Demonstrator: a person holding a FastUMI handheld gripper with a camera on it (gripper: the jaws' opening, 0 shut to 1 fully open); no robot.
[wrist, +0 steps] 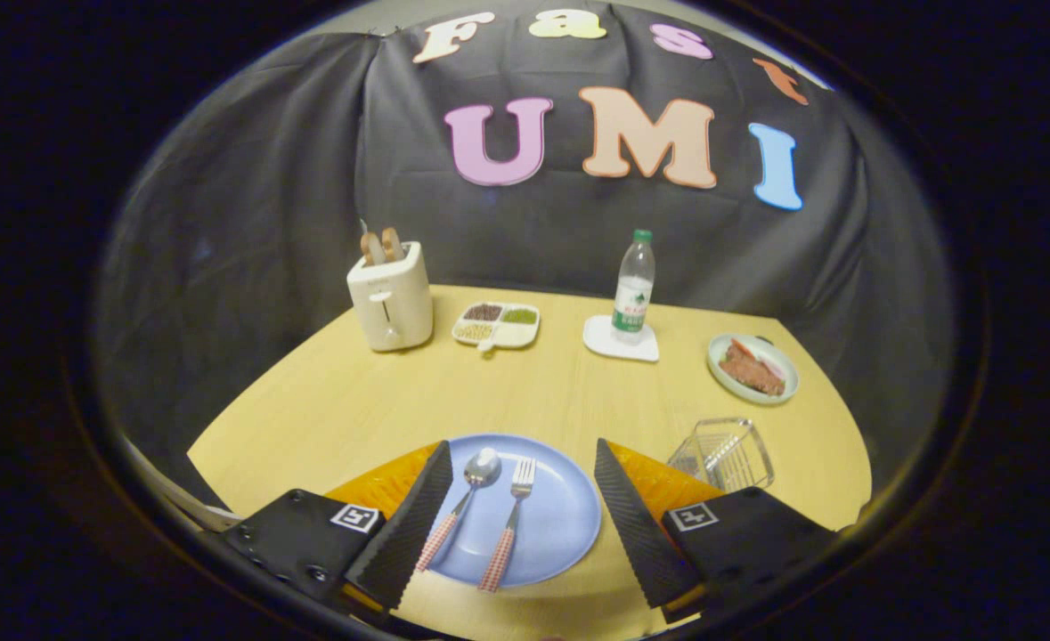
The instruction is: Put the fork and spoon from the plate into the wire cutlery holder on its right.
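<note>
A blue plate lies on the wooden table between my two fingers. On it rest a spoon and a fork, side by side, both with red-checked handles pointing toward me. The spoon lies close to the left finger, the fork near the plate's middle. My gripper hovers above the plate, open, with nothing held. The wire cutlery holder stands on the table just right of the plate, beyond the right finger.
At the back of the table stand a white toaster with bread, a divided dish of beans, a water bottle on a white coaster, and a small plate of food at the right.
</note>
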